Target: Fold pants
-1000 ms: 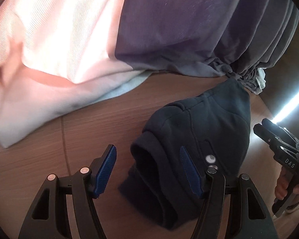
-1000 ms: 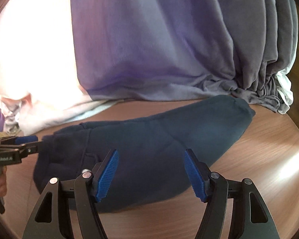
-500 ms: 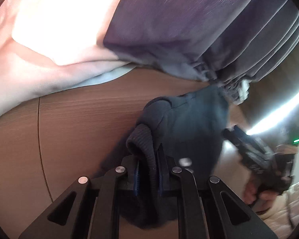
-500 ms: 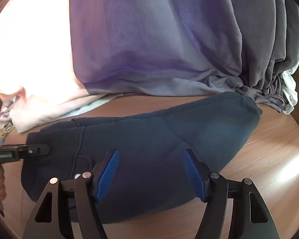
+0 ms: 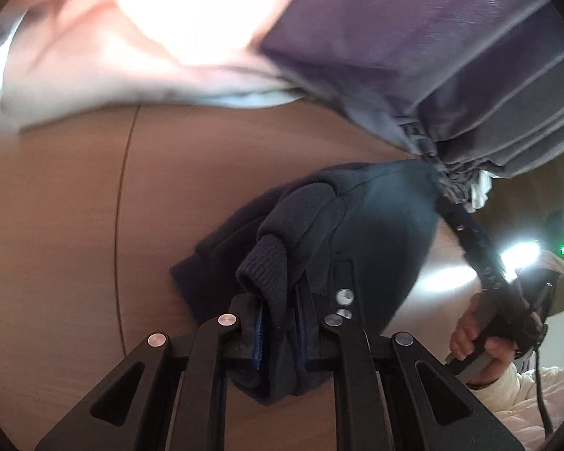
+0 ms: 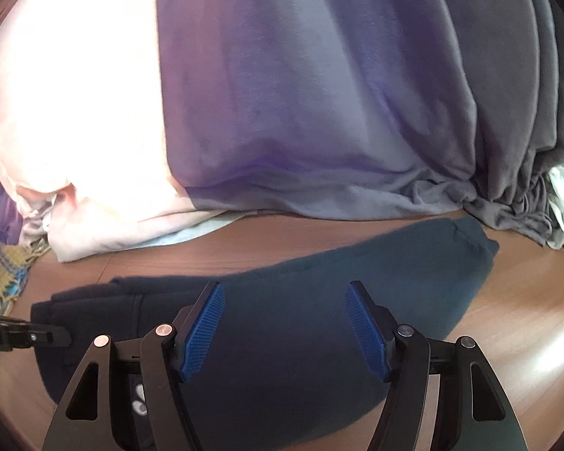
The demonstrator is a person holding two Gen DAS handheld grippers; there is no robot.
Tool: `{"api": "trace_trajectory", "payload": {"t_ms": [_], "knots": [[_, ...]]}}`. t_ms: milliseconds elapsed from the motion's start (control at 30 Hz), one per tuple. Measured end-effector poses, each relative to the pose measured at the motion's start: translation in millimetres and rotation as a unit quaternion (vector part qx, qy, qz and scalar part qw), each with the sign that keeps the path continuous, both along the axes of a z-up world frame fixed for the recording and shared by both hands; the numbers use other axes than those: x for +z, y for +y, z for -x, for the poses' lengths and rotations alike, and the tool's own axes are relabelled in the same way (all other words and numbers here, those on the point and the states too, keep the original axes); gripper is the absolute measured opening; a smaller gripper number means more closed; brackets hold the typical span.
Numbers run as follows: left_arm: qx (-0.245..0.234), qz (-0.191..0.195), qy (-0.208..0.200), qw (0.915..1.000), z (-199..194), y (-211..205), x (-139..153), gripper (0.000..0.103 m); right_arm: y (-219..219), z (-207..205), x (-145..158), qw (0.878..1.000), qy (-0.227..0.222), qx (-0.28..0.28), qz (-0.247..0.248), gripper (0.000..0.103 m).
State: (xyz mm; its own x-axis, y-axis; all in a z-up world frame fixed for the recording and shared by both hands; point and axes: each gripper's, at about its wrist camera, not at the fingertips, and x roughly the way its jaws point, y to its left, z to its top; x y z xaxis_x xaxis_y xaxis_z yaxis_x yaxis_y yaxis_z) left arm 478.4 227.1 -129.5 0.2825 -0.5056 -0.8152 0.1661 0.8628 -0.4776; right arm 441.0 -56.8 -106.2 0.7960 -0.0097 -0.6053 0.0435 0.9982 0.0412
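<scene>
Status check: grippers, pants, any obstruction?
Left gripper shut on dark navy fleece pants at ribbed edge. Right gripper open above them. Purple-grey bedding close behind, not blocking.

The left gripper point(image 5: 280, 332) has clamped onto the pants' point(image 5: 379, 225) ribbed edge.

blown-out glare upper left; blurred, fisheye-warped edges

Only one marking partly legible: pale capital letters along the black body of the right tongs point(image 5: 488, 263), seen from the left wrist view, blurred, reading roughly "DAS". Small pale print on the side of the left tongs point(image 6: 22, 336), in the right wrist view, too small to read. No other text, brand, number or sign legible.
</scene>
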Motion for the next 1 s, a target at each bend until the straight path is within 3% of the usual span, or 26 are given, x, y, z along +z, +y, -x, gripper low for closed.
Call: {"api": "trace_trajectory", "payload": {"t_ms": [133, 400, 633, 800, 900, 1000], "knots": [[0.018, 0.016, 0.015, 0.9996, 5.8, 9.9, -7.9, 0.015, 11.5, -3.6, -4.7, 1.000, 0.013, 0.012, 0.000, 0.067], [0.053, -0.009, 0.033, 0.9980, 11.0, 22.9, -37.4, 0.019, 20.4, -8.6, -19.9, 0.999, 0.048, 0.021, 0.012, 0.067], [0.073, -0.012, 0.027, 0.9969, 17.1, 23.7, -45.1, 0.025, 27.6, -31.3, -30.3, 0.996, 0.061, 0.060, 0.003, 0.066], [0.083, -0.042, 0.006, 0.9956, 25.0, 18.8, -44.5, 0.031, 20.2, -51.2, -28.1, 0.995, 0.072, 0.066, -0.020, 0.066], [0.095, -0.092, -0.003, 0.9913, 27.1, 9.4, -41.0, 0.039, 21.3, -66.4, -23.1, 0.992, 0.083, 0.096, 0.025, 0.066], [0.115, -0.153, -0.014, 0.9815, 30.4, -2.0, -38.5, 0.048, 22.0, -83.9, -18.3, 0.980, 0.117, 0.148, 0.064, 0.066]]}}
